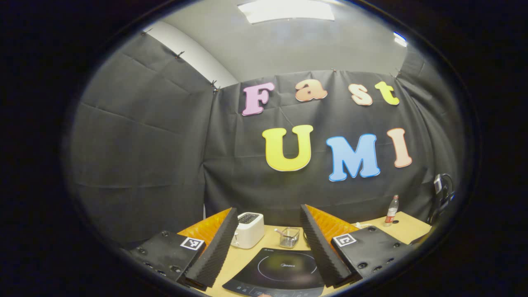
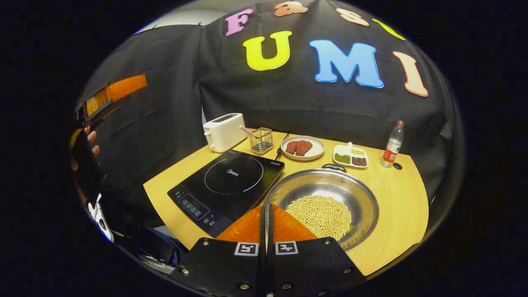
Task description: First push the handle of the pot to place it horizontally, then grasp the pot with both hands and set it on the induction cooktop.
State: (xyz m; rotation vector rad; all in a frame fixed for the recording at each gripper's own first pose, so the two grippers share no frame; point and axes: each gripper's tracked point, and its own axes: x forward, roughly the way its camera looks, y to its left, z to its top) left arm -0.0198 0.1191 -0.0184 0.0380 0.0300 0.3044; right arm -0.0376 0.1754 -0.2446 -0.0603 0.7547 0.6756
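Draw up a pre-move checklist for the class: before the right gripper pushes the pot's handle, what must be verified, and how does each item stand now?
1. Right gripper closed for pushing: ok, its fingers meet just above the pot's near rim.
2. Handle position known: cannot tell fully; one handle shows at the far rim of the pot, the near side is hidden by the fingers.
3. Induction cooktop free to receive the pot: ok, nothing rests on it.
4. Left gripper out of the way: ok, open, held high over the cooktop.
5. Contents safe: ok, the beans lie low in the pot.
6. Neighbours apart: ok, the plate stands off the pot.
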